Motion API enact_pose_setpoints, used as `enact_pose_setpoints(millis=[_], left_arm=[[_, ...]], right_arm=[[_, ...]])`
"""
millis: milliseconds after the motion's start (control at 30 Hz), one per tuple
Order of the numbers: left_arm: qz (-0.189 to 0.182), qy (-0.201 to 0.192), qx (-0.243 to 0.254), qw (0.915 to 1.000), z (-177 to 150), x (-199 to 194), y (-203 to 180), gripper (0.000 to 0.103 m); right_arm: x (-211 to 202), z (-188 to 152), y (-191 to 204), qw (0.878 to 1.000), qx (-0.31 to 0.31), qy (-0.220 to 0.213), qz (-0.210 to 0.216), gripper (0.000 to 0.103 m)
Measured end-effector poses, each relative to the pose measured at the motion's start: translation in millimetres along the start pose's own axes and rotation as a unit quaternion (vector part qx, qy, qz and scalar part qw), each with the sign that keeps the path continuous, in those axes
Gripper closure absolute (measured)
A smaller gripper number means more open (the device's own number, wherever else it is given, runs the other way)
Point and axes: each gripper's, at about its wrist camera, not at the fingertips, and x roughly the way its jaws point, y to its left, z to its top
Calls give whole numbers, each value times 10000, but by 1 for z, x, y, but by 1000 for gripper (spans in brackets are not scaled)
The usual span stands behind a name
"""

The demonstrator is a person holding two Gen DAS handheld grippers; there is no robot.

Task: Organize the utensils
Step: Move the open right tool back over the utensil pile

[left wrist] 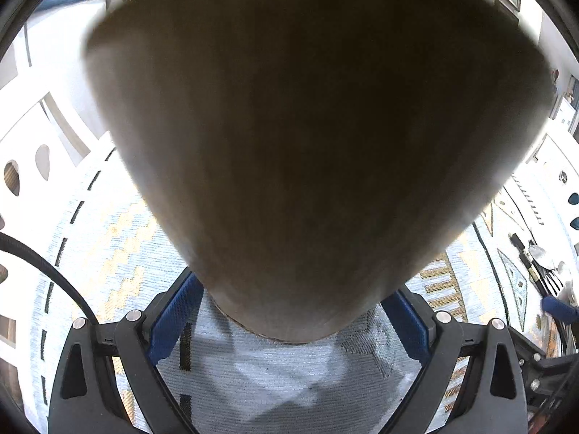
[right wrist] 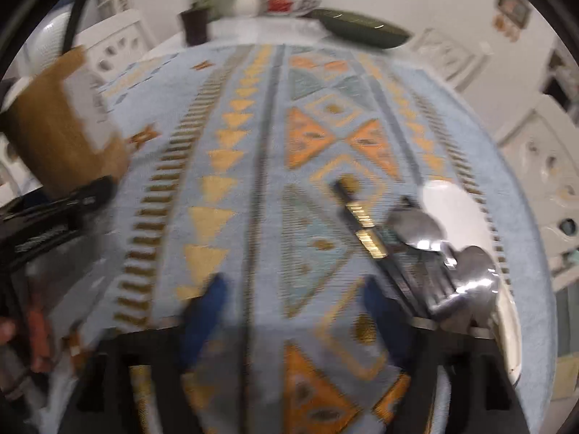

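Left hand-held gripper (left wrist: 289, 311) clamps holder (left wrist: 307, 144); right hand-held gripper (right wrist: 293, 307) empty, wide; approach cutlery (right wrist: 427, 238) squarely, one piece.

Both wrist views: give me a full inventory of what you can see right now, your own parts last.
Wooden holder: one, brown, clamped between the left gripper's pads, standing on the cloth.
Patterned cloth: one, light blue with orange and gold shapes, covers the table.
Utensil pile: several, count unclear, silver spoons and dark-handled pieces, right side of cloth.
Dish: one, dark green, far end of table.
Vase: one, white, far end.
Dark pot: one, left of the vase.
Left gripper: blue pads, shut on the holder.
Right gripper: blue pads, open, nothing between them, beside the pile.
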Motion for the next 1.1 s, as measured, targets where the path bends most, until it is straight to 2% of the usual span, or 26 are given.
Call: enact_pose_setpoints(millis=[67, 167, 267, 467, 633, 1100], left_arm=[[11, -68, 5, 10000, -1, -2, 0, 6], [47, -114, 18, 9999, -1, -4, -1, 7], [-5, -199, 41, 9998, -2, -9, -4, 11], [-17, -230, 38, 9997, -8, -13, -1, 11], [82, -422, 93, 9990, -9, -25, -6, 10], [146, -378, 136, 9991, -10, -28, -20, 10]], right_arm=[[1, -1, -10, 9994, 251, -85, 215, 0], [-1, -7, -4, 9995, 3, -298, 74, 0], [-1, -11, 0, 9988, 176, -458, 63, 0], [-2, -13, 0, 9988, 180, -461, 60, 0], [-2, -12, 1, 9988, 177, -463, 58, 0], [-1, -12, 0, 9987, 177, -465, 57, 0]])
